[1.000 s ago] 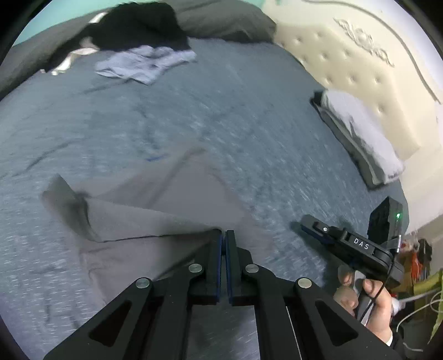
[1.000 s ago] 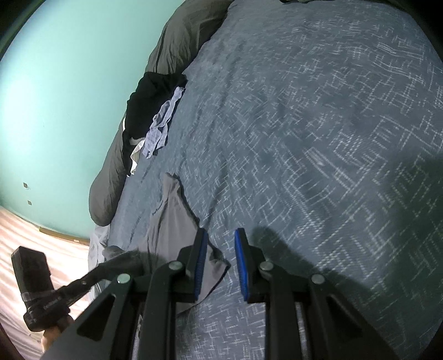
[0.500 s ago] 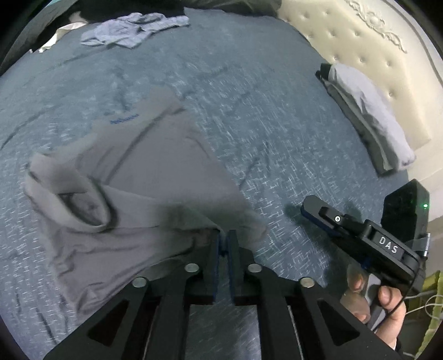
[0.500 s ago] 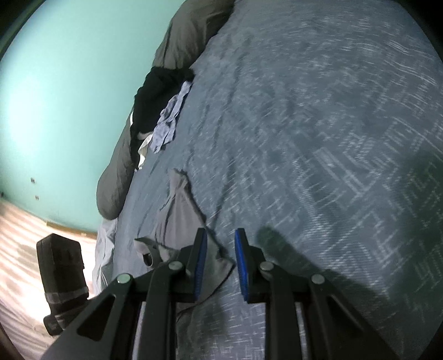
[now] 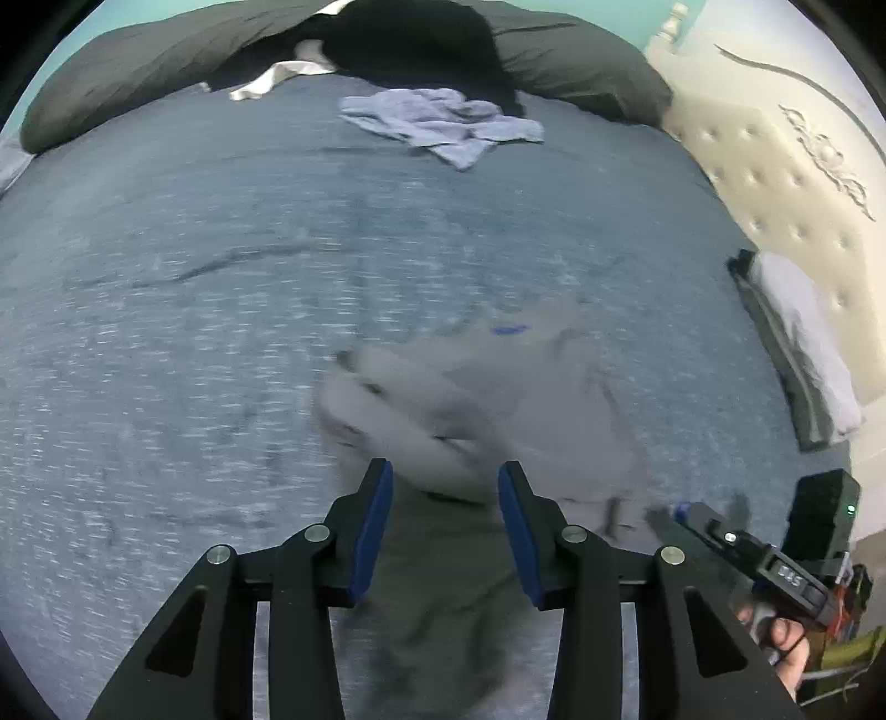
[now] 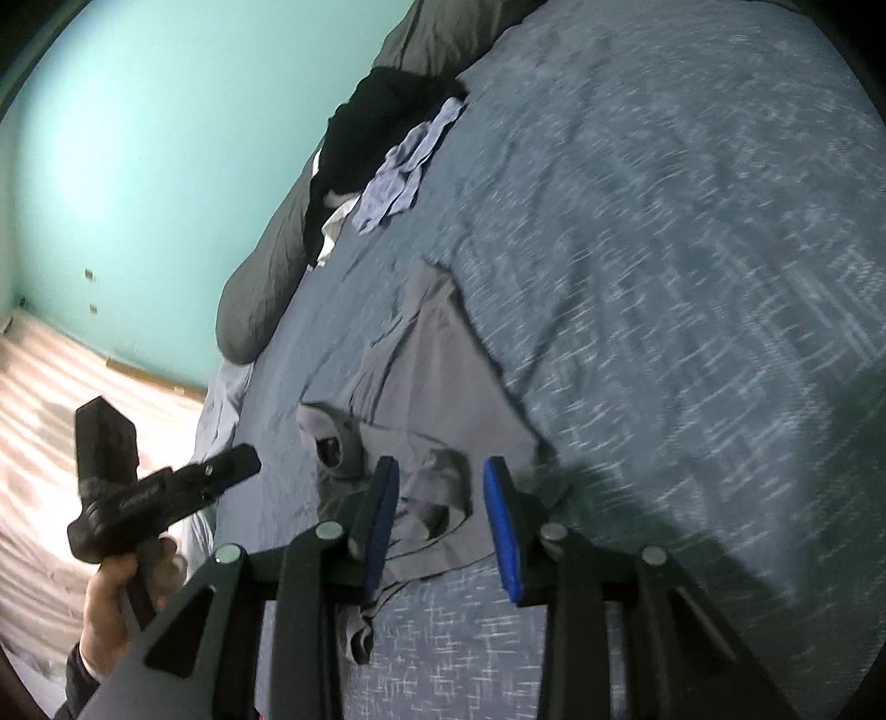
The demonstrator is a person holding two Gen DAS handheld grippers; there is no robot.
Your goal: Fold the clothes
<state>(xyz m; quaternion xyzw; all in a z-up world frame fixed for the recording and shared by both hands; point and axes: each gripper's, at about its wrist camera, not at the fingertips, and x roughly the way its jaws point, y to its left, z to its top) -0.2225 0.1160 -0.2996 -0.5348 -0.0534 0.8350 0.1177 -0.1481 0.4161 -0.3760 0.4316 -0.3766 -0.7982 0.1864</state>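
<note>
A grey shirt point(image 5: 498, 399) lies crumpled on the blue patterned bedspread point(image 5: 221, 332), blurred in the left wrist view. My left gripper point(image 5: 444, 471) hovers over its near edge; its jaws are opening and the pads press on nothing. In the right wrist view the same grey shirt point(image 6: 437, 365) spreads flat with a bunched collar end. My right gripper point(image 6: 441, 465) stands over that end; its jaws are also opening, and the cloth lies under them, not pinched. Each gripper shows in the other's view: the right gripper point(image 5: 681, 509) and the left gripper point(image 6: 243, 459), each held in a hand.
A crumpled light blue garment point(image 5: 443, 122) and a black one point(image 5: 415, 39) lie at the far side against a rolled dark grey duvet point(image 5: 138, 61). A folded stack point(image 5: 797, 343) sits by the cream headboard point(image 5: 775, 166). A teal wall point(image 6: 138, 138) and floor point(image 6: 44, 415) lie beyond the bed's edge.
My left gripper was shut on the grey shirt; it has let go and spread its jaws, and the shirt has dropped onto the bed. The right jaws have widened too.
</note>
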